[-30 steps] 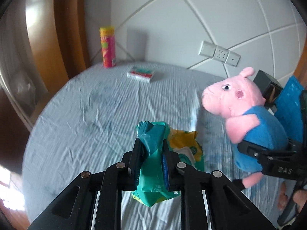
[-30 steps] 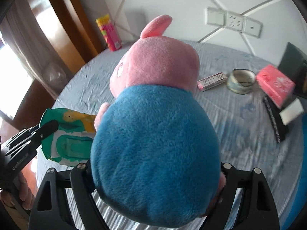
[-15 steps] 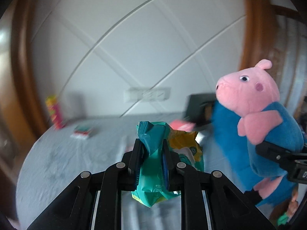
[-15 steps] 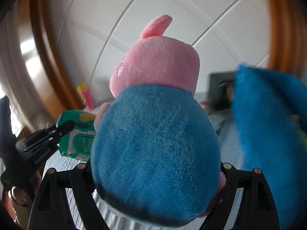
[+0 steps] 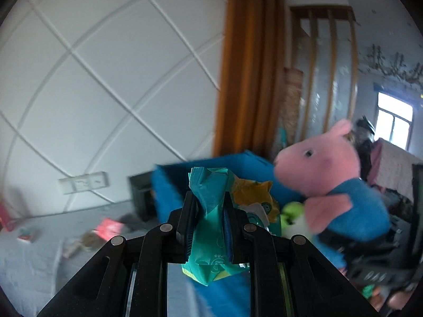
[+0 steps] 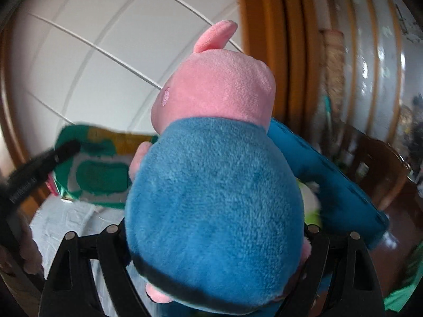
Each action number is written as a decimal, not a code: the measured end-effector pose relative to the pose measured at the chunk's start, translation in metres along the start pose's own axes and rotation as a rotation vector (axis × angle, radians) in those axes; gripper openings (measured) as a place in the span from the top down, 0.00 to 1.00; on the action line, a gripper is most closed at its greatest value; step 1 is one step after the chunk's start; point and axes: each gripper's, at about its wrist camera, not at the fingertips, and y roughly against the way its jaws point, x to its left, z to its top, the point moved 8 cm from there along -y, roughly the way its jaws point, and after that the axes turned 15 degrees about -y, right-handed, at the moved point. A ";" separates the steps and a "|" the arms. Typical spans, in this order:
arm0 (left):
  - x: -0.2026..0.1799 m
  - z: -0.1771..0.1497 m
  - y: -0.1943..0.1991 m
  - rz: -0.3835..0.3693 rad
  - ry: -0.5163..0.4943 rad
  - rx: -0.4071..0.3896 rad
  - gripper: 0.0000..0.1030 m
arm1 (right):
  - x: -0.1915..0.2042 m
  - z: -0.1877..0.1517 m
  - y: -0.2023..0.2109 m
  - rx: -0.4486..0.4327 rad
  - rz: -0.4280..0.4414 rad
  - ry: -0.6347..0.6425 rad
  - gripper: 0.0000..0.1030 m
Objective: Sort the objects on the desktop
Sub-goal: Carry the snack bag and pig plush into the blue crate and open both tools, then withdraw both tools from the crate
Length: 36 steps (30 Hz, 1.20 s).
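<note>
left hand-held gripper (image 5: 207,211) pinched wipes pack (image 5: 211,227), upright in air | right hand-held gripper (image 6: 214,240) clamped pig plush (image 6: 214,185) | blue bin (image 5: 201,169) lay just ahead-below both; right hand-held gripper nearer

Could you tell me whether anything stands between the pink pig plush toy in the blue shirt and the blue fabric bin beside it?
Nothing visible blocks the way. The pink pig plush toy, clamped in the right gripper, hangs just beside the blue fabric bin. A green-and-white soft toy already lies inside, so the pig would likely land on it.
</note>
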 end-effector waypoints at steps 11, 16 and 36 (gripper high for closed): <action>-0.086 -0.041 -0.057 0.037 -0.042 0.219 0.15 | -0.101 -0.057 -0.055 0.279 -0.009 0.028 0.10; -0.071 -0.047 -0.028 0.083 -0.016 0.199 0.14 | -0.098 -0.053 -0.042 0.237 0.051 0.002 0.00; 0.024 -0.161 0.170 0.283 0.094 0.226 0.01 | 0.038 -0.133 0.079 0.059 0.113 0.062 0.00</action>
